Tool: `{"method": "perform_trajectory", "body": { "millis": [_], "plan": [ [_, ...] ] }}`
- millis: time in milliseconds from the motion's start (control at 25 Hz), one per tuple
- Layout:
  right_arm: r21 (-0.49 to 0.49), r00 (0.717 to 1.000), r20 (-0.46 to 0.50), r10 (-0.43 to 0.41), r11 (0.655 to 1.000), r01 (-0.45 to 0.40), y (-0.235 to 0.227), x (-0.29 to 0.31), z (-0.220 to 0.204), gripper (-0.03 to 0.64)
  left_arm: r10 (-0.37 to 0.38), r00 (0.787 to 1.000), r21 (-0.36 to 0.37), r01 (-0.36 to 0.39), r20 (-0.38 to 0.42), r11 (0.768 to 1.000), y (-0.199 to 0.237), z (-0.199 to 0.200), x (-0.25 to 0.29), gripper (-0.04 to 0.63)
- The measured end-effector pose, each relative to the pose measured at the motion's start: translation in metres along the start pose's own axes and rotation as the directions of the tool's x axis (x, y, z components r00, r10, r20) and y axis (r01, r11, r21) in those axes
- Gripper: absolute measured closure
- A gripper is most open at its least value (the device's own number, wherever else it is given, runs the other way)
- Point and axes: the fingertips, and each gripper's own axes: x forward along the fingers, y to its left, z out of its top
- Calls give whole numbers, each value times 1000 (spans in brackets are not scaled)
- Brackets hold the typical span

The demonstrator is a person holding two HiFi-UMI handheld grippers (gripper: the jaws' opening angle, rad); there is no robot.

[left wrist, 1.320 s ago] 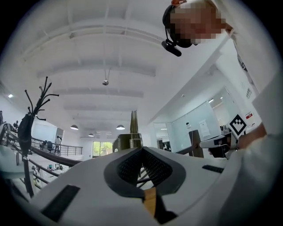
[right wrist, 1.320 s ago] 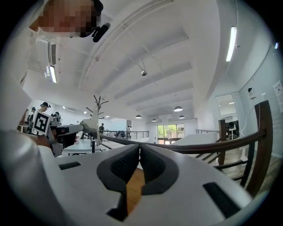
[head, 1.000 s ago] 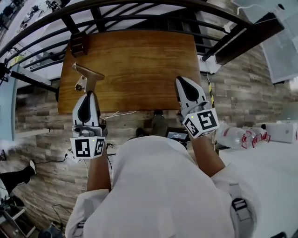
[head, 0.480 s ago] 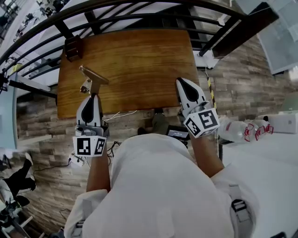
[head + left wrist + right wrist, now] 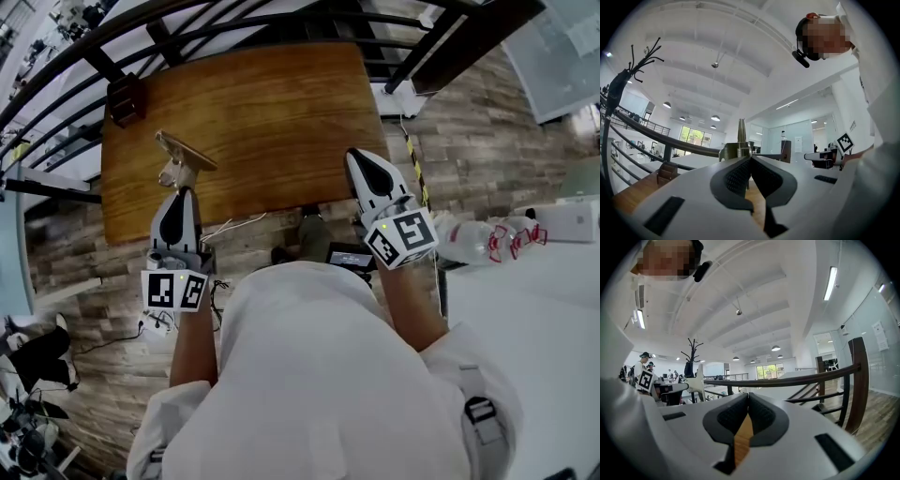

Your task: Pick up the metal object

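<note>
The metal object [image 5: 183, 157], a flat plate on a threaded stem, hangs over the left part of the wooden table [image 5: 272, 103]. My left gripper [image 5: 178, 191] is shut on its lower end. In the left gripper view the metal object [image 5: 739, 146] sticks up just past the closed left gripper [image 5: 750, 158]. My right gripper [image 5: 367, 173] hovers at the table's front right edge. In the right gripper view the right gripper [image 5: 748, 399] is shut, with nothing between its pads.
A small brown box [image 5: 125, 98] stands at the table's far left corner, and the box [image 5: 667, 172] also shows in the left gripper view. A black railing [image 5: 187, 23] runs behind the table. Plastic bottles [image 5: 483, 251] lie on a white surface at right. Cables trail on the floor.
The left gripper has carried the metal object a little to the right, away from the table's left edge. The right gripper has stayed at the front edge.
</note>
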Motion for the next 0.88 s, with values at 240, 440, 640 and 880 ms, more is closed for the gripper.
{"method": "perform_trajectory", "body": {
  "millis": [240,440,640,880],
  "plan": [
    [-8,1000,-1,23,1000,-23,2,6,2,593,-12,1000,-23,12,-17,1000,-3,-6,-1,577],
    [-11,1000,-1,28,1000,-28,0,5,2,594,-27,999,-47,26,-27,999,-7,-13,0,577],
    [-13,1000,-6,24,1000,-24,-5,-1,0,594,-53,998,-67,50,-37,996,-15,-17,7,577],
    [-3,1000,-13,9,1000,-9,-16,-8,-2,593,-75,996,-105,70,-46,992,-23,-24,17,577]
  ]
}}
